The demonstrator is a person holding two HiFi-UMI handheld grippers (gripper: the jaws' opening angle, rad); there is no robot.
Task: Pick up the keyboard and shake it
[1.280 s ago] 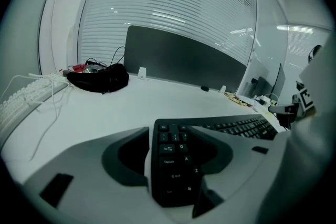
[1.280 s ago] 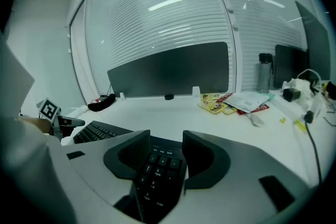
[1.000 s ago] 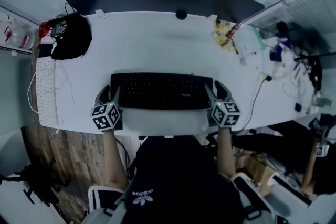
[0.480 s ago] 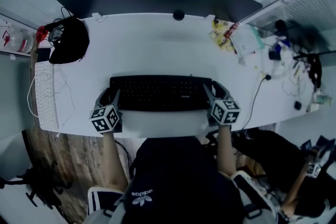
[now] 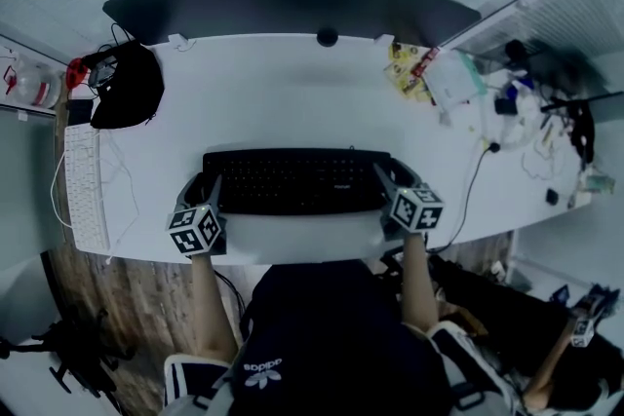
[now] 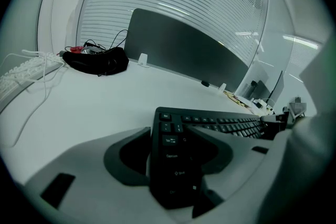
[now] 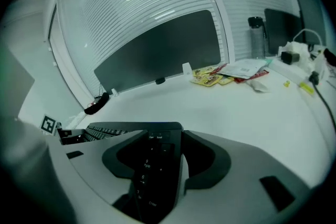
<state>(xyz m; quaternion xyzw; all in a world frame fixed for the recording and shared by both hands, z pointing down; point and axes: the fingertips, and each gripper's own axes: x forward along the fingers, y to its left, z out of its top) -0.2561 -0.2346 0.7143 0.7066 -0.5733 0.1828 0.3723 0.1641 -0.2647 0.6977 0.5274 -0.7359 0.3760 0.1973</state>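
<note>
Both forearms reach forward, roughly parallel, one at each end of the long black plastic keyboard. The left gripper is clamped on the keyboard's left end, over the Caps Lock column. The right gripper is clamped on its right end, over the numpad. The white desk is below the keyboard; any gap between them can't be made out.

Left gripper, left of frame centre, and right gripper, right of centre: jaws clamped on opposite keyboard ends.
</note>
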